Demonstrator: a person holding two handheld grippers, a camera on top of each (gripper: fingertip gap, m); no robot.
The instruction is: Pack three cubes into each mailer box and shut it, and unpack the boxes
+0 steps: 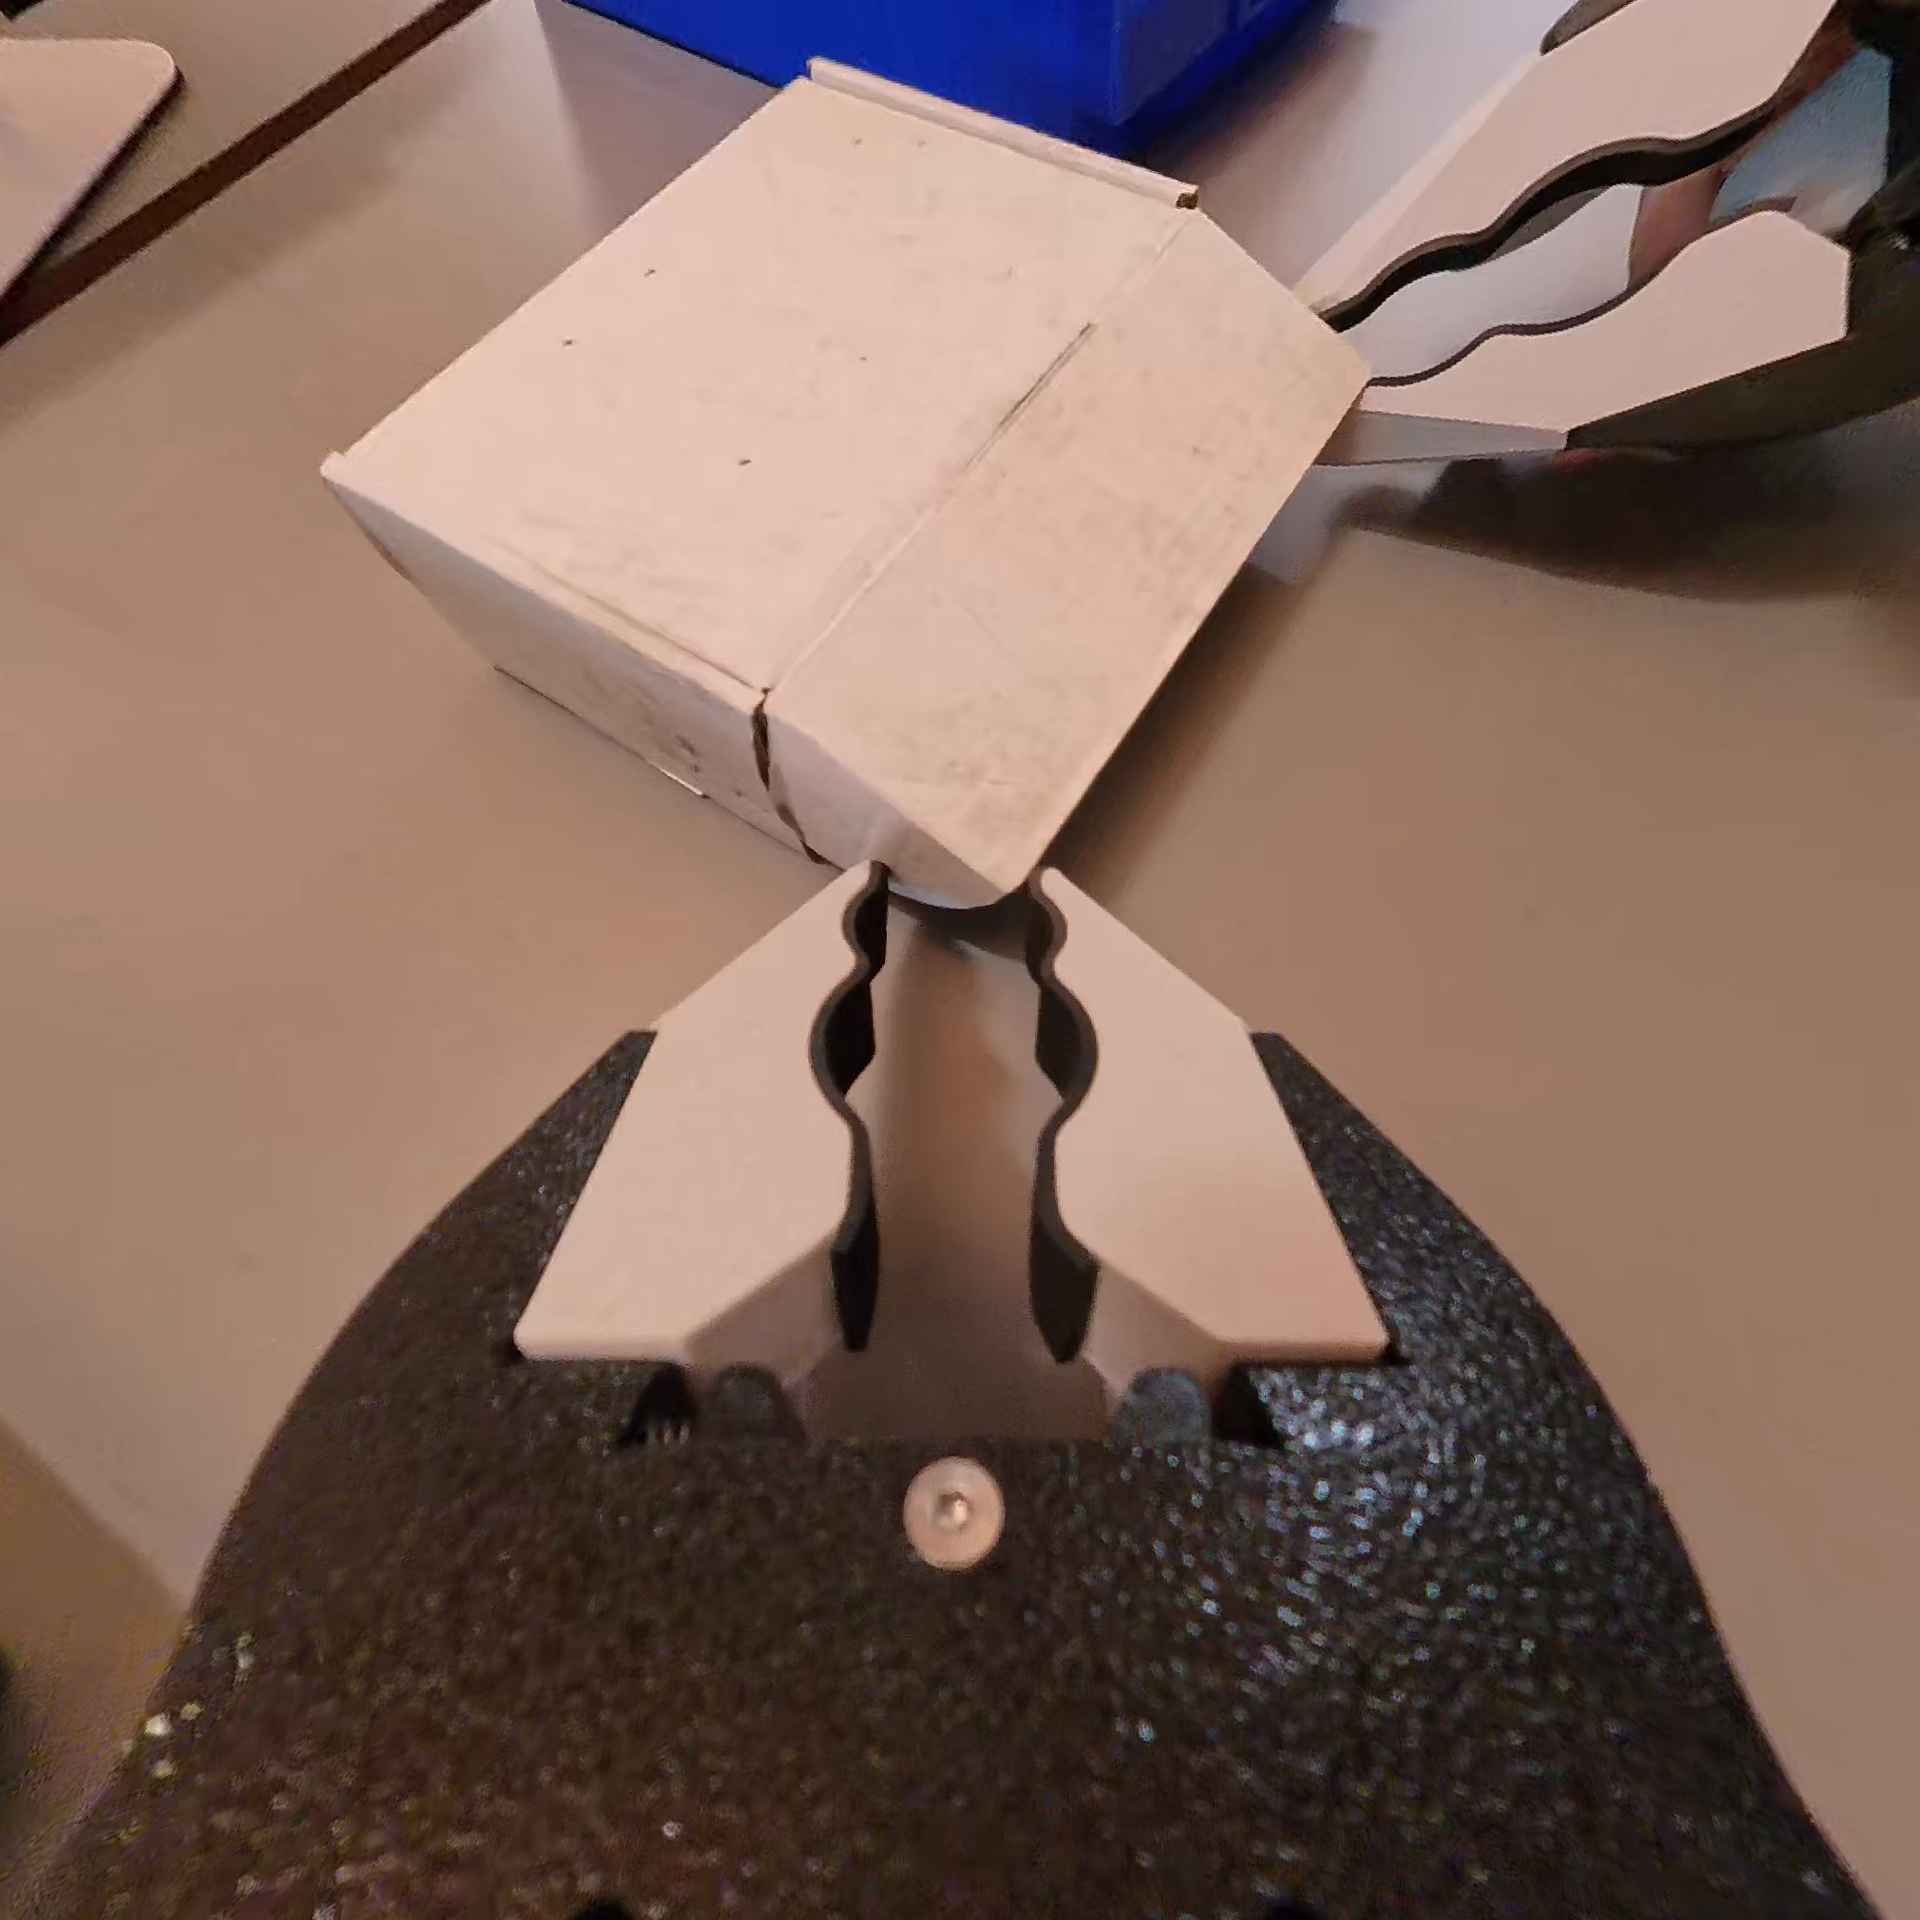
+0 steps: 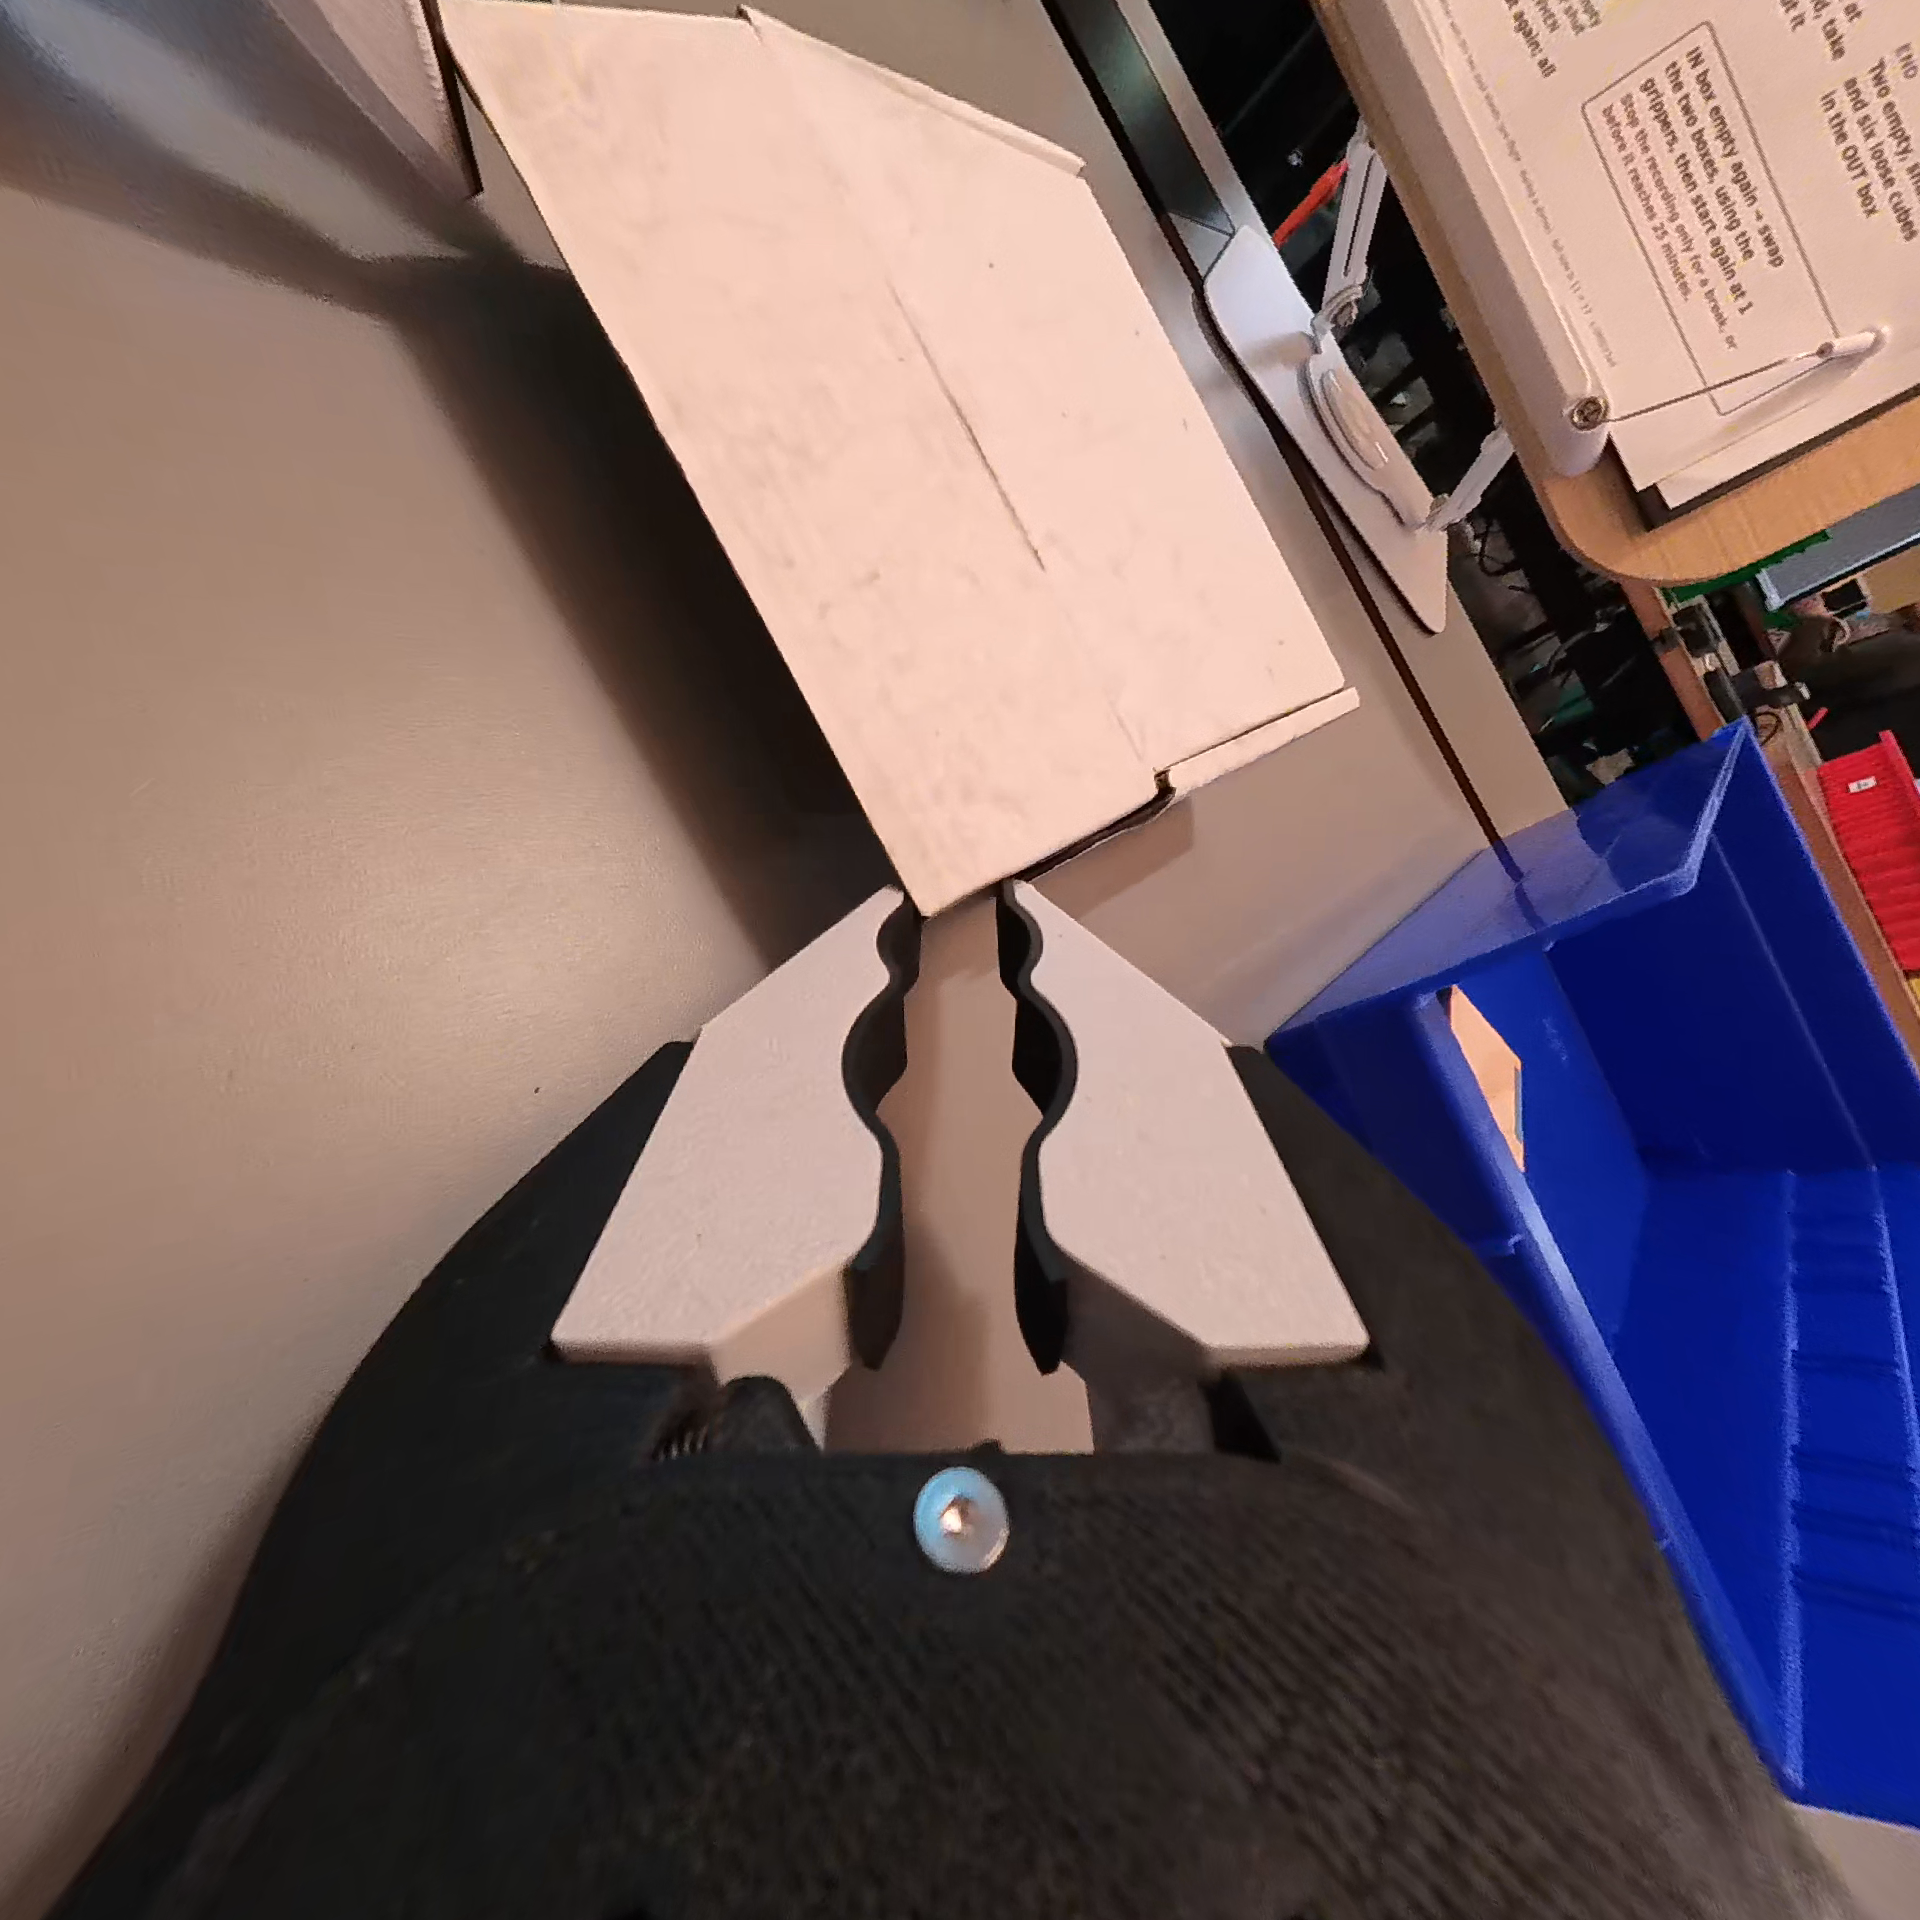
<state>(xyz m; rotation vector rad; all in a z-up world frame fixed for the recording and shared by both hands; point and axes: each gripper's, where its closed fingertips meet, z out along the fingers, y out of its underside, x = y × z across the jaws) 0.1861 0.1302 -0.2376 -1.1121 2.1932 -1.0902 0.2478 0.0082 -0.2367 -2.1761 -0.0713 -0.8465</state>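
Observation:
A white mailer box (image 1: 790, 447) lies on the beige table (image 1: 260, 831), its lid down and the front flap (image 1: 1029, 644) sloping toward me. My left gripper (image 1: 956, 894) has its jaws apart, with the flap's near corner and a rounded side tab between the tips. My right gripper (image 1: 1335, 332) reaches in from the upper right, jaws nearly together over the flap's far corner. In the right wrist view the box (image 2: 883, 468) fills the middle, and that gripper (image 2: 958, 912) has the box corner between its narrow tips. No cubes show.
A blue plastic bin (image 1: 997, 52) stands just behind the box and shows empty in the right wrist view (image 2: 1714, 1195). A white stand base (image 2: 1330, 416) and a board with printed sheets (image 2: 1662, 208) sit beyond the table edge. Another white box (image 2: 416, 83) is at the top left.

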